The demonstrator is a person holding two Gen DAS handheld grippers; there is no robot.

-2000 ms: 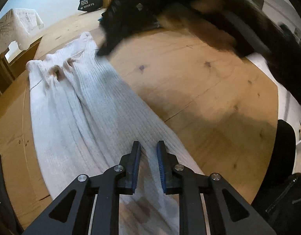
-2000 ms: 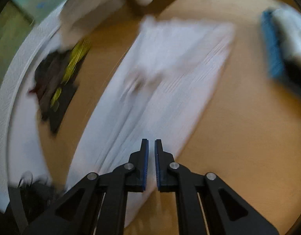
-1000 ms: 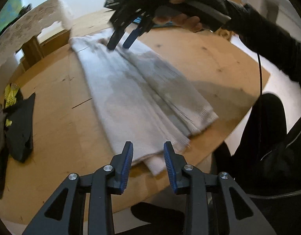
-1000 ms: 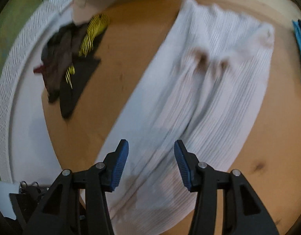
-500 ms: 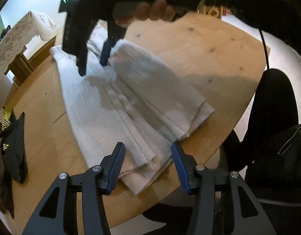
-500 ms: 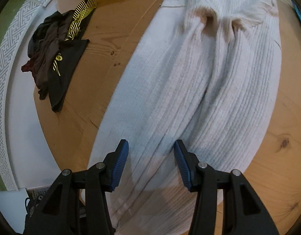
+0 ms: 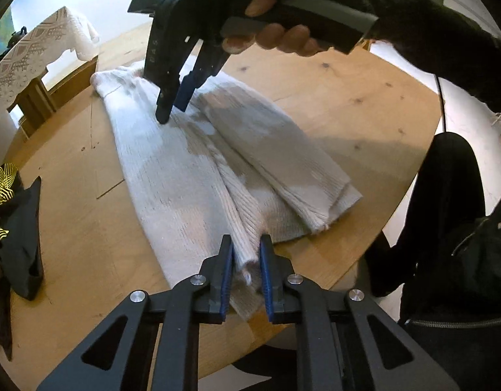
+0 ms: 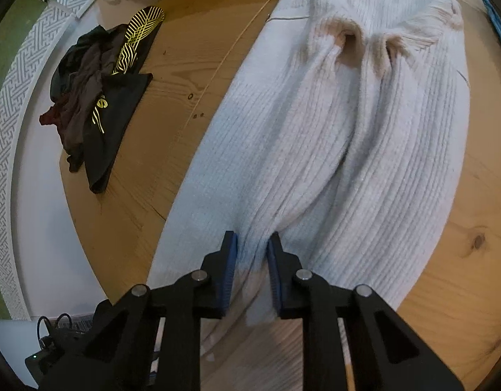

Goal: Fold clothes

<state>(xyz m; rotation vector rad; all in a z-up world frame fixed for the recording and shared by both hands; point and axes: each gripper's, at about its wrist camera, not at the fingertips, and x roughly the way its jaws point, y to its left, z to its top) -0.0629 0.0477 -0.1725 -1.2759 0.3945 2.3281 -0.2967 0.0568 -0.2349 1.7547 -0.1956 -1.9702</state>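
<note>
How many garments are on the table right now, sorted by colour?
White: 1, the ribbed sweater, lying lengthwise on the wooden table with both hand-held grippers pinching it.
Black with yellow print: 1, the dark garment near the table's edge.
Dark brown or maroon: 1, the crumpled piece bunched against it; it may be more than one item, I cannot tell.
Total: 3

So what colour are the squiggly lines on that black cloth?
Yellow lines on the black cloth, clearest in the right wrist view.

You can read little: yellow letter "S" on black garment (image 8: 115, 123) left of white sweater (image 8: 331, 137). Embossed marks on right gripper (image 7: 172, 104) body illegible.
</note>
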